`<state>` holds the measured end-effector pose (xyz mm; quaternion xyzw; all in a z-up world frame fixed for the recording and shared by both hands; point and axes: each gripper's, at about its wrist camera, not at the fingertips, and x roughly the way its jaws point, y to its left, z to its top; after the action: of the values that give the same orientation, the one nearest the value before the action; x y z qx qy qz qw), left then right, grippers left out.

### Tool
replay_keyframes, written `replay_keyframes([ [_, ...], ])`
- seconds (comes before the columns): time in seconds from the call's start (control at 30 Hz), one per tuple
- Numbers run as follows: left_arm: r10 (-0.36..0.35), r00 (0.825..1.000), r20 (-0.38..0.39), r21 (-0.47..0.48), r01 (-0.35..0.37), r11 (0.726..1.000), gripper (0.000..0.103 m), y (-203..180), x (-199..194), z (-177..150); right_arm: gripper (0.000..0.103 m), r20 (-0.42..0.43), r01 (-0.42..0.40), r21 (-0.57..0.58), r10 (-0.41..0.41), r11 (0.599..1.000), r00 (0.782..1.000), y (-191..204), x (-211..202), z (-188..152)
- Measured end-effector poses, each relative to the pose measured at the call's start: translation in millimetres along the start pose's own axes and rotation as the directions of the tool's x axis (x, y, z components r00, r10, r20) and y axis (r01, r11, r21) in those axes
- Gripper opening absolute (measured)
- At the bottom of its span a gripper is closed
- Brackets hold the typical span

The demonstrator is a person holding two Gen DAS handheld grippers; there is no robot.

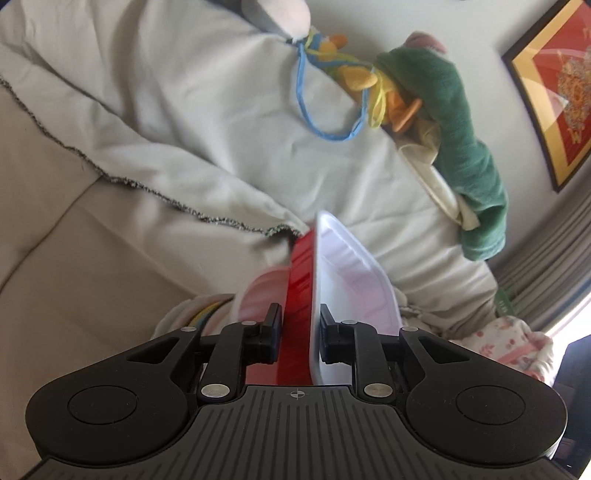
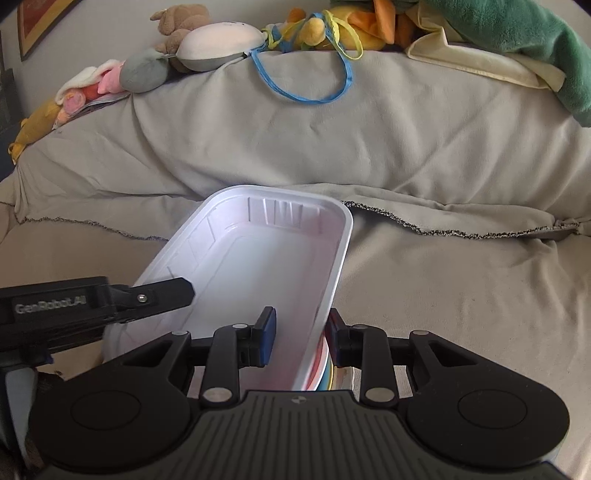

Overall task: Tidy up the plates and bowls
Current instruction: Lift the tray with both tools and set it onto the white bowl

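Red underside (image 1: 297, 284) of white tray (image 2: 258, 254) shows only left

Grey throw (image 2: 295, 147) over sofa, soft toys (image 2: 192, 40) (green blanket (image 1: 465, 147) too), framed picture (image 1: 557, 92).

Home: draped sofa (image 2: 424, 155), plush toys (image 2: 177, 33), framed picture (image 1: 554, 92).

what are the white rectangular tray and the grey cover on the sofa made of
White rectangular tray: probably thin moulded plastic or foam, semi-matte; ribbed walls, rolled rim, red outer side in the left wrist view. Grey sofa cover: woven fabric, matte; soft folds and a frayed edge.
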<state>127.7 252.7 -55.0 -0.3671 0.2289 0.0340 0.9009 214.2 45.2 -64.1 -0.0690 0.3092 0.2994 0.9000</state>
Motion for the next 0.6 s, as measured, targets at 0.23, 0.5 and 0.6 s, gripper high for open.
replay_keyframes([
  [0.23, -0.049, 0.997, 0.065, -0.02, 0.05, 0.999, 0.03, 2.7, -28.2, 7.7, 0.028, -0.011, -0.015, 0.009, 0.015, 1.0, 1.0, 11.6, -5.7, -1.8],
  [0.5, -0.011, 1.0, -0.004, -0.033, 0.011, 0.999, 0.024, 7.6, -0.5, -3.4, 0.028, 0.035, 0.084, -0.03, -0.082, 0.996, 0.996, 15.8, -7.9, 10.1],
  [0.6, -0.018, 1.0, 0.024, -0.031, 0.018, 0.999, 0.024, 8.6, -11.3, -1.6, 0.028, 0.08, 0.165, -0.098, -0.158, 0.981, 0.984, 21.2, -1.2, 14.5],
])
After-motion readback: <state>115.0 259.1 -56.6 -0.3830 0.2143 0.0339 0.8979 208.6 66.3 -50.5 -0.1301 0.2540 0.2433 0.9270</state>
